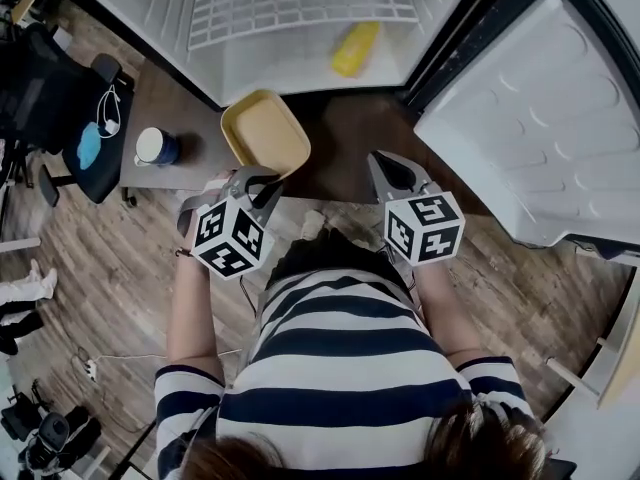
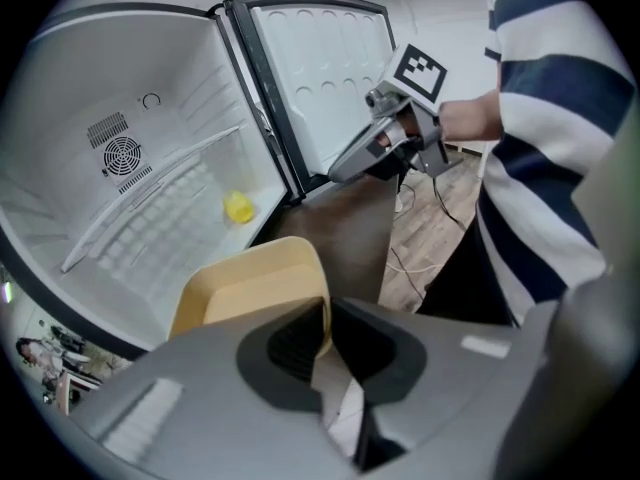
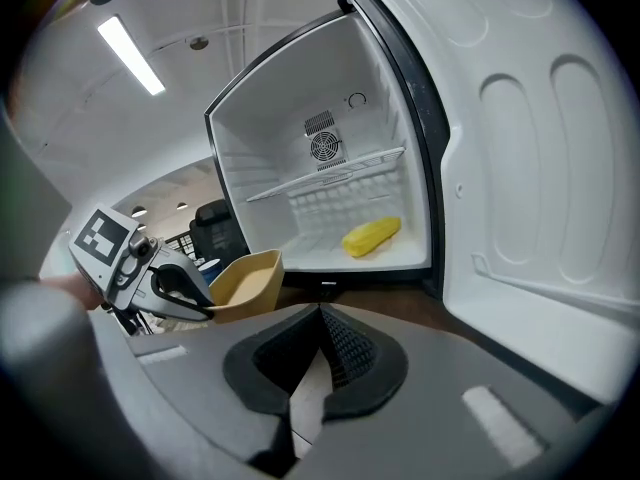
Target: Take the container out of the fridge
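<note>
Left gripper (image 1: 258,181) clamped on near rim of tan container (image 1: 265,133), held outside, just before open fridge (image 1: 280,63). Yellow item (image 1: 356,48) lies inside fridge. Right gripper (image 1: 383,165) jaws together, empty. Door (image 1: 540,118) swung wide right.

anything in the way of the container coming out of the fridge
Nothing visible. The left gripper has its fingers shut on the wall of the container, which is already outside the fridge, in front of the opening. The yellow item lies apart, back inside.
</note>
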The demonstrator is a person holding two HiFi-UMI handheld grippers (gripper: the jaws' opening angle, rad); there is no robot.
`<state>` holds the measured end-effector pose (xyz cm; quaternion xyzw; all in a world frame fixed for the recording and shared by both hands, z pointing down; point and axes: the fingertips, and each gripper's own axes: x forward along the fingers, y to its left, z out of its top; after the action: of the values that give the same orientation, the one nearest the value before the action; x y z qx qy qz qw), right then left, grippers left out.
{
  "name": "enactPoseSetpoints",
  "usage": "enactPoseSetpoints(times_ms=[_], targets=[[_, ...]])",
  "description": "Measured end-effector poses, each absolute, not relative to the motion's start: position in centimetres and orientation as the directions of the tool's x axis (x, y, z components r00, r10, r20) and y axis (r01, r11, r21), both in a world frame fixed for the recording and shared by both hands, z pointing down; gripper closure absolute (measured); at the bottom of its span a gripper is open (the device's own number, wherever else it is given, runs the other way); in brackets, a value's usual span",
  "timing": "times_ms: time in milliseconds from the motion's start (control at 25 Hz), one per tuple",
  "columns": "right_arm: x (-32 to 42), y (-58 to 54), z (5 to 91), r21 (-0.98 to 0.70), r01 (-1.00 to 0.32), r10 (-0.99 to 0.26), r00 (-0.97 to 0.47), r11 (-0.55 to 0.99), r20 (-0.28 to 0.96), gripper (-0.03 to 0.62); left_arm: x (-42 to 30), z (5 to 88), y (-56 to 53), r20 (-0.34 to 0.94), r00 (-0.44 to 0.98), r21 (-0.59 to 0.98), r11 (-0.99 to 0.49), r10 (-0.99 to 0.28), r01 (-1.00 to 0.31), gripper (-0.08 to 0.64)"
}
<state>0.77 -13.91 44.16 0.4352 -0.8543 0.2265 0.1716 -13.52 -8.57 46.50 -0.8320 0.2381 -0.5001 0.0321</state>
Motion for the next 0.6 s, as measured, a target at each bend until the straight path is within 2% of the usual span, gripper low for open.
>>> enactPoseSetpoints(times_ms=[600], targets=[[-0.1, -14.7, 44.0, -0.211, -0.812, -0.655, -0.568, 0.544, 0.498, 0.600, -14.6, 47.6, -5.0, 0.819, 0.410, -0.216, -0.878, -0.402, -0.428, 0.560]])
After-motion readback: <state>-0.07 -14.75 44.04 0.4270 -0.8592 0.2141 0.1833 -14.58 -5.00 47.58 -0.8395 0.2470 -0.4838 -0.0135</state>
